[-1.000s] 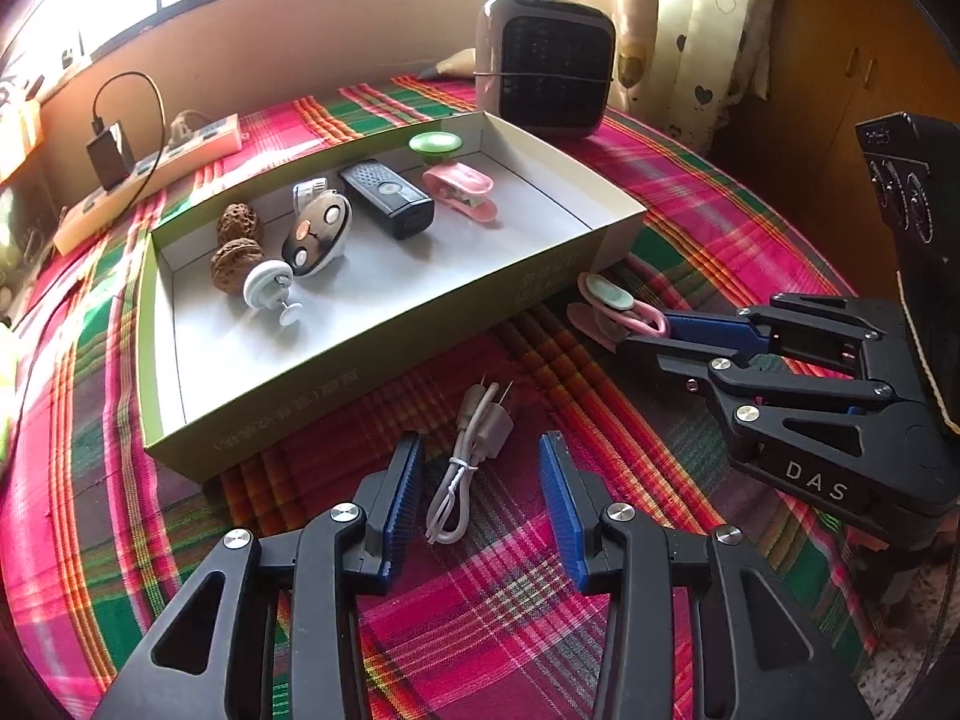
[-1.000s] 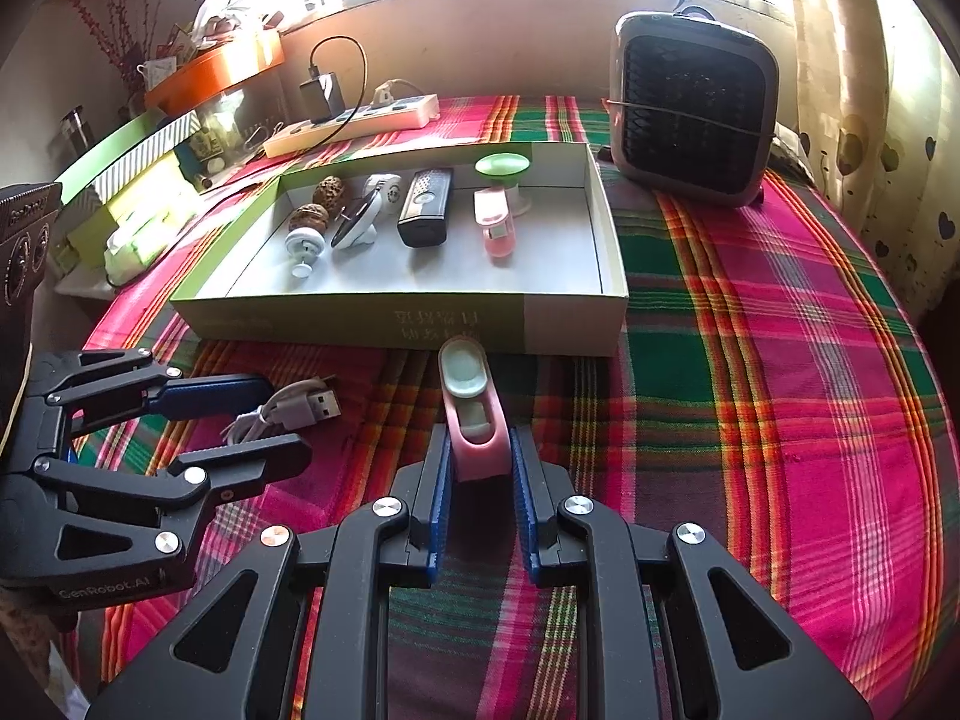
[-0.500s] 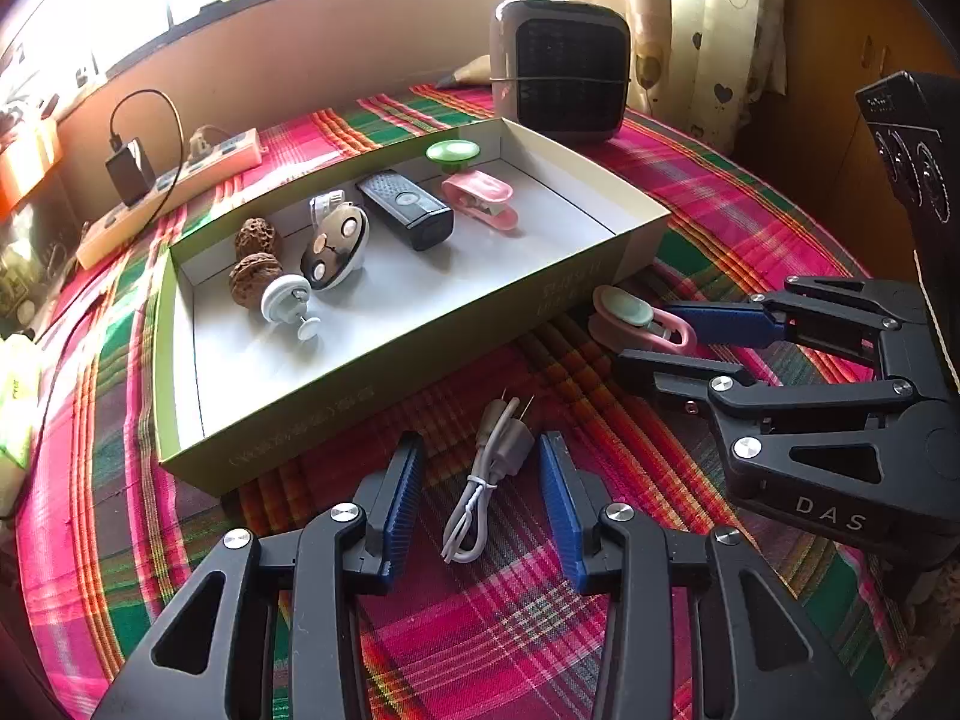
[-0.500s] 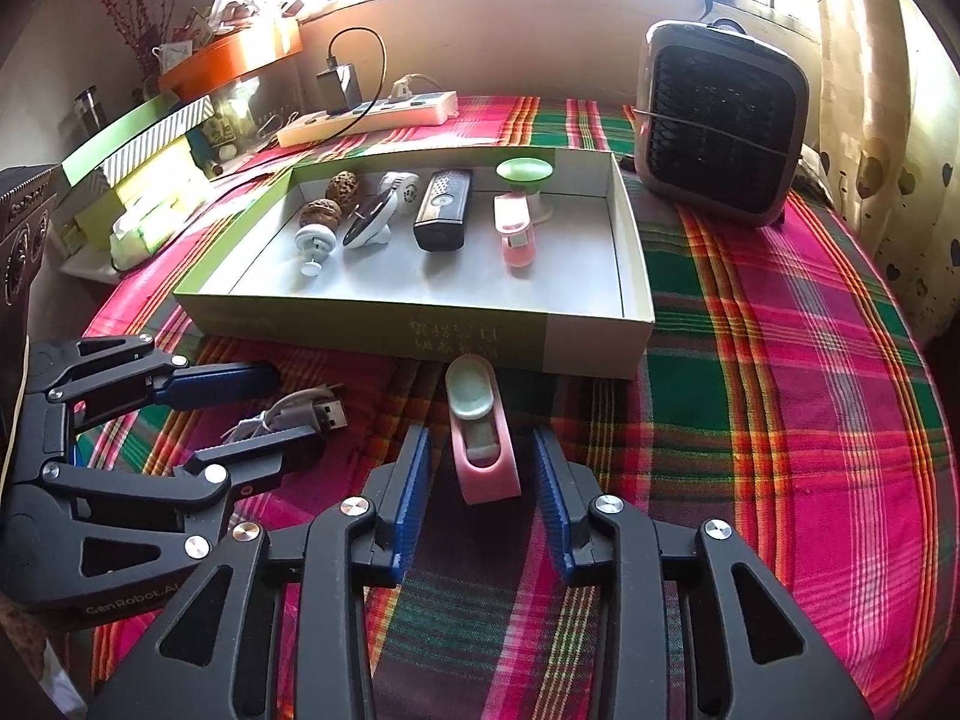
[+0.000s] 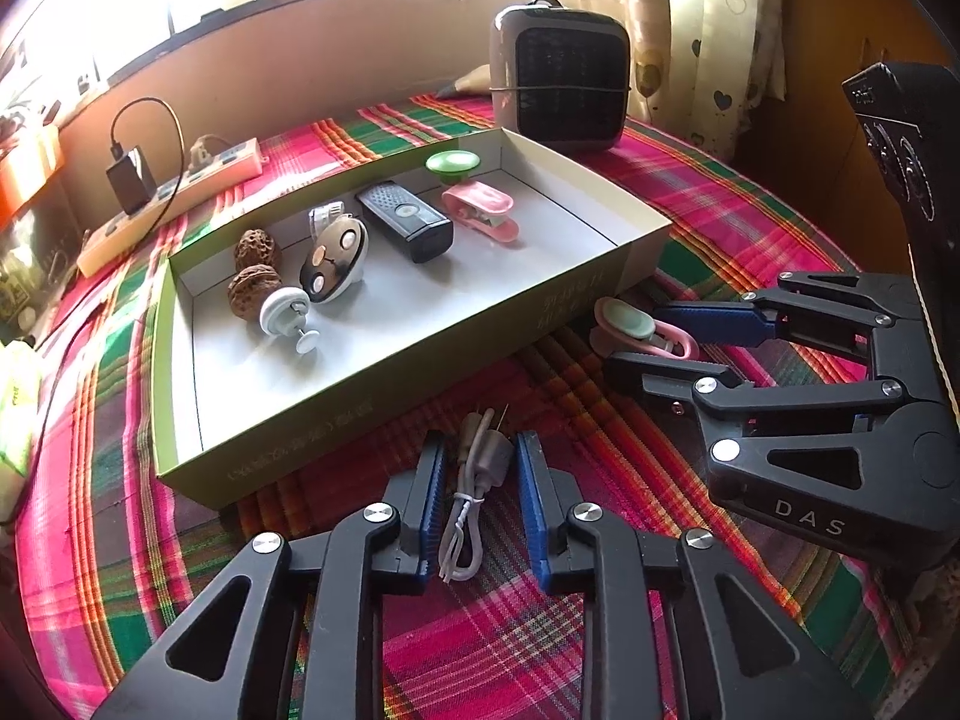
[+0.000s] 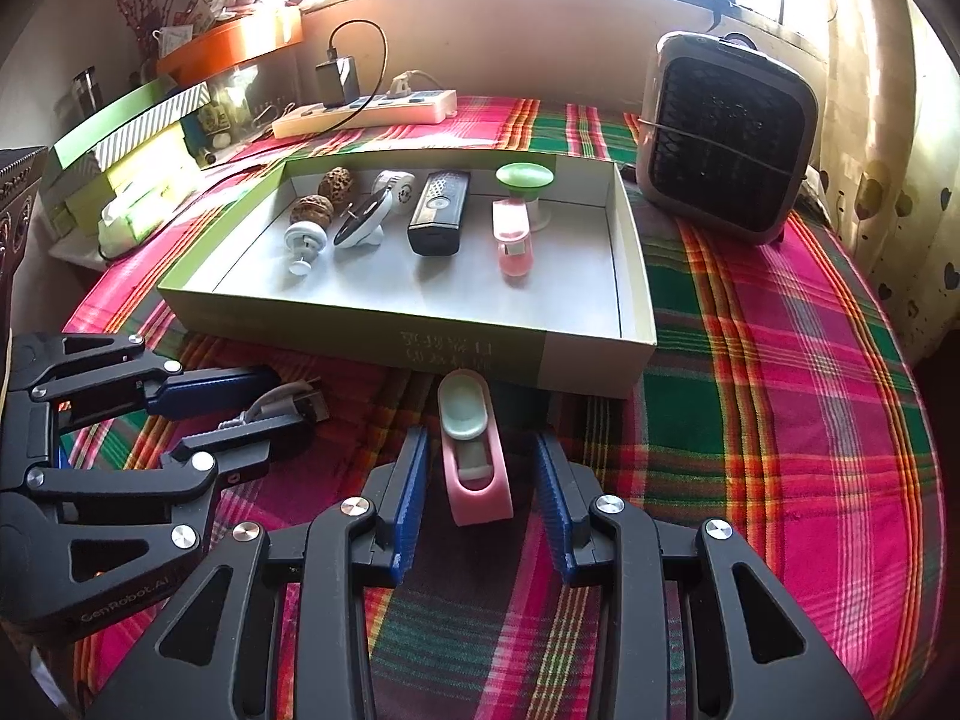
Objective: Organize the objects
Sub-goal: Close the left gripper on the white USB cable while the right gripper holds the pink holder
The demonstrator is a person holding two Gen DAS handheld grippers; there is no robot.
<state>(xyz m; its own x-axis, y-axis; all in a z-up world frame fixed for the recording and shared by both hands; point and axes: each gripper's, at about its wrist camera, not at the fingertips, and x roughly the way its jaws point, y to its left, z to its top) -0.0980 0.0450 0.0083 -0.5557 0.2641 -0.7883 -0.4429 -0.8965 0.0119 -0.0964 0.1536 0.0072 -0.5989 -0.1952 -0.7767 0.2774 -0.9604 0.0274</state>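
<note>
L hand-held gripper [image 5: 478, 450] has just been closing on the cable [image 5: 462, 534]. Its pads look pressed to the plug end, w/ the tied coil trailing loose toward the near edge of the table [image 6: 780, 390]. R hand-held gripper [image 6: 480, 441] has just been opening; its jaws stand apart w/ the pink clip [image 6: 477, 468] lying flat on the cloth between them, touched by neither pad. Both things sit just outside the near wall of the box [image 6: 420, 348], so neither is in yet. Risks: the grip is only on the rounded plug, so it may twist or slip out on the lift. The slack coil could also catch the box's near wall if carried over too low, and nudge the light cardboard. The two grippers are close side by side, so swinging either across could knock the other or flick the clip. Inside, stuff is bunched at the box's left and middle, incl. a remote [image 6: 438, 213] and a 2nd pink clip [image 6: 512, 240]. The bare floor on the box's right and front is prob. the safest drop spot. The table's right side is open up to the heater [image 6: 726, 132] at the far edge.
</note>
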